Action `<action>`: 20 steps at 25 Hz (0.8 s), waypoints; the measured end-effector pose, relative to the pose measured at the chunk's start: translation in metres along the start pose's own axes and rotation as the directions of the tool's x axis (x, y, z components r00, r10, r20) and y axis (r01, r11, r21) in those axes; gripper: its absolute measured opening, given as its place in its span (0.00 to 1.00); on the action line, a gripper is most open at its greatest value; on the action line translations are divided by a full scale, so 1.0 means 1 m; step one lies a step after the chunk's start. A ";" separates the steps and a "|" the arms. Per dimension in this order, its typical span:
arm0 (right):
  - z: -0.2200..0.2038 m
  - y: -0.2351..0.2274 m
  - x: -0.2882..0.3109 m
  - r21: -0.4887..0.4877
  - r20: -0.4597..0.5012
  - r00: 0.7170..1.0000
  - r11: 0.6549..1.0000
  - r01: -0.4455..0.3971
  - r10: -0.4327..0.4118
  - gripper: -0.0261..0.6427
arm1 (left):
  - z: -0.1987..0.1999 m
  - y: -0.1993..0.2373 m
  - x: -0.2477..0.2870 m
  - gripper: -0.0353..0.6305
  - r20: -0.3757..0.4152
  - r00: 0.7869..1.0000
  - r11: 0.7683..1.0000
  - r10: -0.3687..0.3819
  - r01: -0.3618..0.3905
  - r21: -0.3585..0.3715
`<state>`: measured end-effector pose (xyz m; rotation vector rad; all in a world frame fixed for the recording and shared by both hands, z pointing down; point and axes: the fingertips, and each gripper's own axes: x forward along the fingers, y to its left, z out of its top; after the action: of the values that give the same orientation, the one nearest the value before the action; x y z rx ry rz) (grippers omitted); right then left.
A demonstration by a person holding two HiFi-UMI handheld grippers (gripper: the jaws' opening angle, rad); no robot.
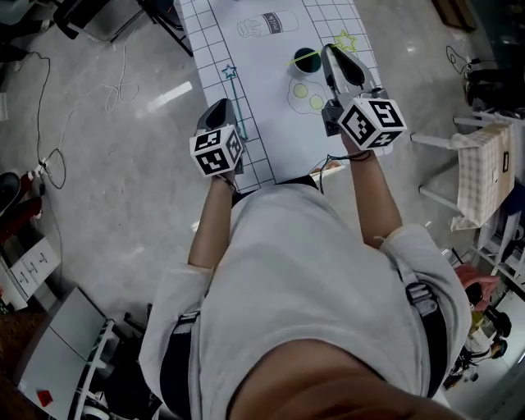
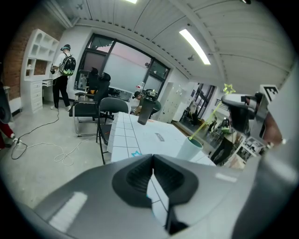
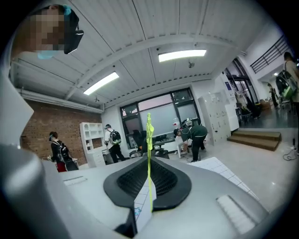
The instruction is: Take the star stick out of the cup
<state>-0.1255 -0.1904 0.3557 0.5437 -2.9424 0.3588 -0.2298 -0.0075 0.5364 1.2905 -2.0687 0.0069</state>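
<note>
Your right tongs (image 3: 149,161) are clenched on the star stick (image 3: 149,140). Its thin yellow-green stem runs straight up the seam between the two pads, and its star-shaped head stands above the tips.

Seen from your left tongs (image 2: 153,161), the stem slants down from the right tongs to the mouth of the pale cup (image 2: 189,148). The cup stands upright on the white gridded counter (image 1: 271,131), below the right tongs' tips. I cannot tell whether the stem's lower end sits inside the rim or just over it. In the head view the cup lies just left of the right tongs' tips, and the star head lies just to their right.

Your left tongs are clenched on nothing, with their pads pressed flat together. They hang over the counter's left edge, to the left of the right tongs and well apart from the cup.

Just ahead of the left tongs a blue star (image 1: 230,73) on a blue stem shows on the counter. Whether it is drawn or lying loose I cannot tell. Farther beyond both tongs is a milk bottle outline (image 1: 267,24).
</note>
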 end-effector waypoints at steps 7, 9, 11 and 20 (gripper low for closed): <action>-0.055 0.074 0.019 0.013 -0.168 0.971 0.986 -0.169 0.169 0.06 | -0.011 0.025 -0.021 0.06 0.007 1.000 0.999 0.030 -0.030 -0.035; -0.075 0.089 0.025 0.031 -0.225 0.953 0.979 -0.202 0.204 0.06 | -0.016 0.036 -0.027 0.06 0.005 0.999 0.998 0.045 -0.045 -0.049; -0.094 0.103 0.032 0.051 -0.289 0.928 0.971 -0.232 0.237 0.06 | -0.020 0.047 -0.032 0.06 0.005 0.998 0.996 0.061 -0.060 -0.065; -0.174 0.136 0.048 0.147 -0.551 0.770 0.946 -0.290 0.322 0.06 | -0.036 0.086 -0.043 0.06 -0.004 0.993 0.985 0.119 -0.118 -0.127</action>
<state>-0.2052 -0.0383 0.5032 -0.0603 -2.4197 0.5291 -0.2670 0.0823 0.5696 1.0905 -2.1108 -0.0729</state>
